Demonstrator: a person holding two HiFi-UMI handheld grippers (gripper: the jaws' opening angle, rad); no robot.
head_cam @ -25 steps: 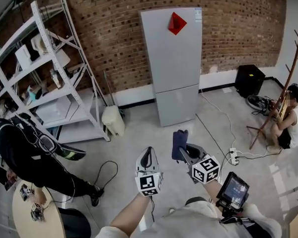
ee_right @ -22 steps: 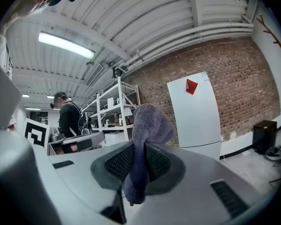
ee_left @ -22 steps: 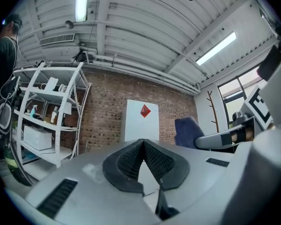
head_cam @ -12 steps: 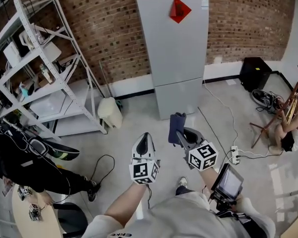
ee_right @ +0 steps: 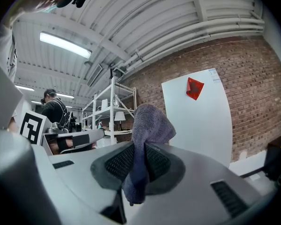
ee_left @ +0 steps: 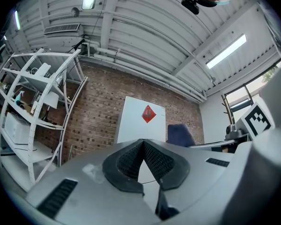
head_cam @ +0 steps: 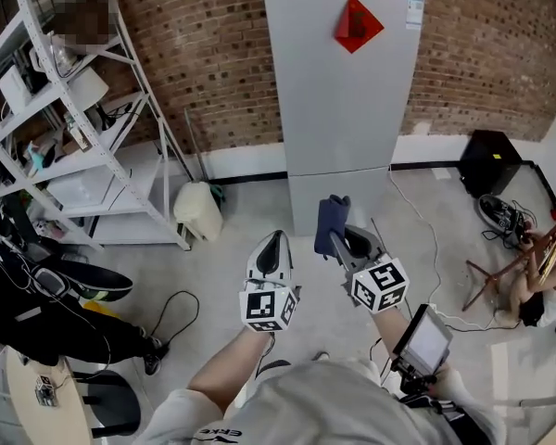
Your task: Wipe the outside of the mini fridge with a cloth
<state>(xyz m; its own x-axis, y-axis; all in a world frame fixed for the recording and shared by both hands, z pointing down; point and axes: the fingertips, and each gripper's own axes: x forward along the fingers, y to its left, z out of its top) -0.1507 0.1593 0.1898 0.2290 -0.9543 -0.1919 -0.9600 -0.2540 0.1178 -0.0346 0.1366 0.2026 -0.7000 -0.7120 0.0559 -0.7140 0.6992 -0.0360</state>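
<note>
Head view. Red brick wall (head_cam: 213,72) at the back, pale concrete floor (head_cam: 213,276) below it. The fridge (head_cam: 338,100), tall, grey and two-doored, stands upright against the wall, both doors shut. A red diamond (head_cam: 358,23) is stuck high on the upper door. White shelf rack (head_cam: 74,128) to the left, loaded with small items. Black box (head_cam: 489,160) on the floor to the right of the fridge. A cable (head_cam: 424,239) trails across the floor on that side.

Both tongs are held up side by side in front of the fridge, well apart from it. Left gripper (head_cam: 275,237): jaws pressed together. Right gripper (head_cam: 341,241): a dark blue cloth (head_cam: 331,222) stands up out of its tips. The cloth is not touching the fridge.

Left gripper view. Ribbed ceiling with strip lights overhead. Both ridged pads meet at the tip, no gap, nothing caught between them. Fridge straight ahead past the tip, rack to the left. The blue cloth shows at right, beside the fridge's edge.

Right gripper view. Same ceiling, brick wall to the right. Jaws clamped on the cloth: a fold bunches above the pads and a tail hangs down below them. Fridge ahead and right, red diamond near its top. Rack behind the cloth, to the left.
</note>
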